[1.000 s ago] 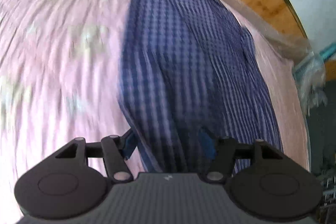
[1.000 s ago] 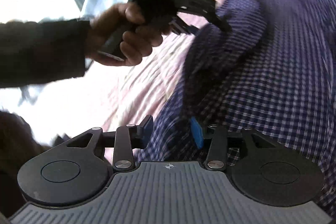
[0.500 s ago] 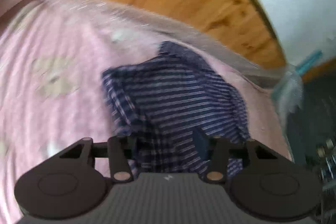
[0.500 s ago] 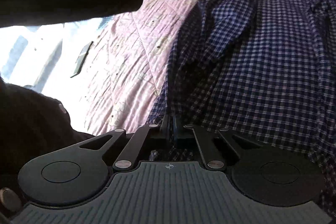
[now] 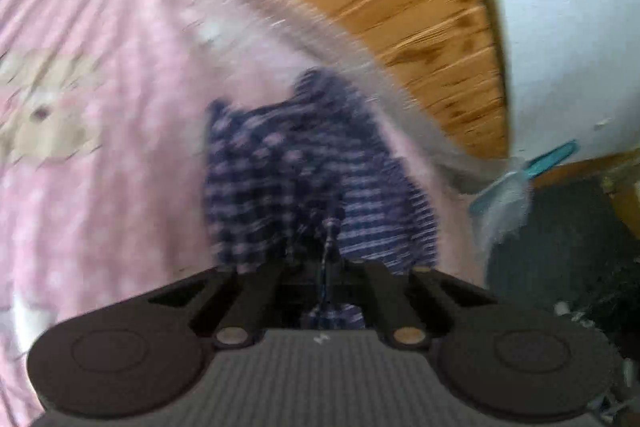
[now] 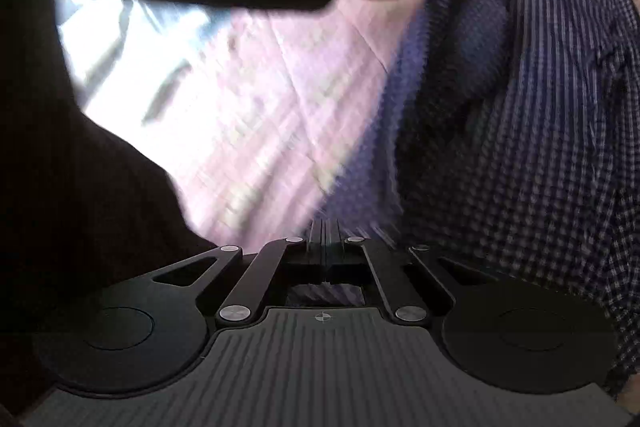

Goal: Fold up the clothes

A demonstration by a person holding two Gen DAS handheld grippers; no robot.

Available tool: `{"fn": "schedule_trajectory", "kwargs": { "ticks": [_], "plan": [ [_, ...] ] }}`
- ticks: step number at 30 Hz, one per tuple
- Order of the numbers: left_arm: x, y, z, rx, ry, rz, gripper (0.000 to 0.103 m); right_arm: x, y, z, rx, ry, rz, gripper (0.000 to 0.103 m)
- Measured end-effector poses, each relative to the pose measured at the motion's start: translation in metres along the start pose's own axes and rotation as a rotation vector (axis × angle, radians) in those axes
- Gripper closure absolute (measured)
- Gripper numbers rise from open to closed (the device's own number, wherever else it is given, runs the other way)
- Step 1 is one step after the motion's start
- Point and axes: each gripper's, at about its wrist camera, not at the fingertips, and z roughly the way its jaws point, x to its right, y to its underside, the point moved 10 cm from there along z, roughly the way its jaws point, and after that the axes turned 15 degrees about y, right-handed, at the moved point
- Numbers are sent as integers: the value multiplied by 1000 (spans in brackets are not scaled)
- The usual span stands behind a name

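Gripping the checked shirt (image 6: 540, 131), both claws pinch its fabric.

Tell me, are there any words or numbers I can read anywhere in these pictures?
No words, brands or numbers can be read.
Left gripper: a tiny white mark sits on its ribbed body, too small and blurred to read.
Right gripper: only a small crosshair sign on its body, no letters.
Checked shirt and pink quilt: patterns only, no text.
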Motion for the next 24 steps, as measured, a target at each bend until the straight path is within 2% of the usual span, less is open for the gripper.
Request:
{"fn": "schedule_trajectory", "kwargs": {
  "ticks": [2,5,7,8,9,10,11,13,15,16,18,19,20,21,22,24],
  "plan": [
    [-3,0,-2,7,-21,-1,93,1,13,20,-49,17,-11,103],
    [-1,-1,-9,14,-89,36,81,-5,31,33,-106,-44,27,102],
    [7,3,-25,30,-147,82,52,-9,40,33,-128,-93,56,91],
    [11,6,-33,36,-174,102,48,-10,43,31,-130,-112,77,88],
    [14,11,-42,33,-189,113,43,-6,42,28,-114,-120,116,73],
    [17,22,-49,23,-193,112,43,3,37,22,-84,-121,176,53],
    [21,34,-54,11,-193,104,42,13,33,16,-53,-121,235,46],
    [29,59,-63,-10,-192,98,42,32,25,5,7,-118,347,26],
    [34,82,-69,-26,-186,91,42,48,19,8,46,-80,402,14],
    [36,92,-71,-31,-184,86,42,55,16,11,60,-64,422,14],
    [38,106,-74,-30,-184,73,42,51,13,32,36,-66,387,15],
    [39,110,-76,-24,-183,65,42,48,12,42,22,-66,369,20],
    [41,113,-78,-16,-182,59,42,45,12,50,-1,-65,349,30],
    [44,113,-79,-6,-181,56,43,42,12,57,-23,-63,330,63],
    [47,113,-81,4,-180,54,43,40,11,64,-40,-60,310,85],
    [57,109,-85,28,-172,70,43,39,7,55,-5,-55,285,99]
  ]
}}
